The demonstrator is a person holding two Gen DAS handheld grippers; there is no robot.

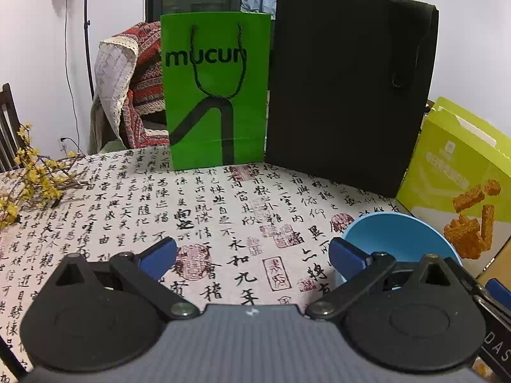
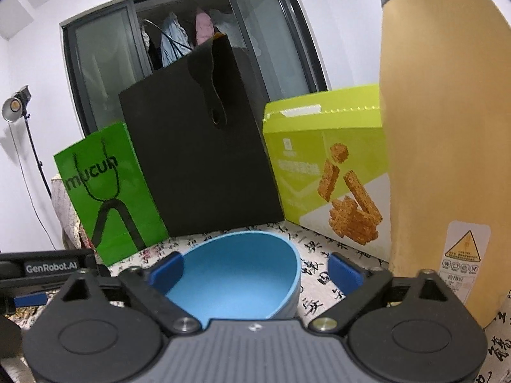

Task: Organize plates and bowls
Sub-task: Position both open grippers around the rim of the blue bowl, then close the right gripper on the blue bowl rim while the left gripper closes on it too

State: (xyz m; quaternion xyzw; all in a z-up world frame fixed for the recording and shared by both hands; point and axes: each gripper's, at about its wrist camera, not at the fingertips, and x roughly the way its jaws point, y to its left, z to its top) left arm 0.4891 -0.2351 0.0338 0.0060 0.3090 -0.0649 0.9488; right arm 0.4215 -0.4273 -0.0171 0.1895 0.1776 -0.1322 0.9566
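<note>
Right wrist view first: the blue bowl [image 2: 236, 274] sits low in the centre of the frame on the calligraphy-print tablecloth [image 2: 322, 274], and it is tipped. Its open mouth faces toward the camera and up, so the pale inside shows as a wide scoop, while the darker outer wall shows only along the right edge. As a round bowl it has no real long axis; its rim reads as an oval running from lower left to upper right.

The right gripper [image 2: 255, 271] has its blue fingers spread wide. The left finger [image 2: 167, 273] lies right at the bowl's left rim, and whether it touches cannot be told; the right finger stands clear of the bowl's right side, over bare cloth. The jaws are apart, not clamped.

Behind the bowl, across the middle of the frame, stand a green paper bag [image 2: 105, 191], a black bag [image 2: 198, 166] and a lime-green snack box [image 2: 322, 166]. A tall tan cylinder [image 2: 444, 127] fills the right edge.

Over to the left wrist view: the left gripper [image 1: 252, 255] is also wide open, with nothing between its fingers but tablecloth. The bowl [image 1: 392, 233] shows at lower right, partly behind the gripper's right finger. Yellow flower sprigs [image 1: 32, 178] lie at the left edge.
</note>
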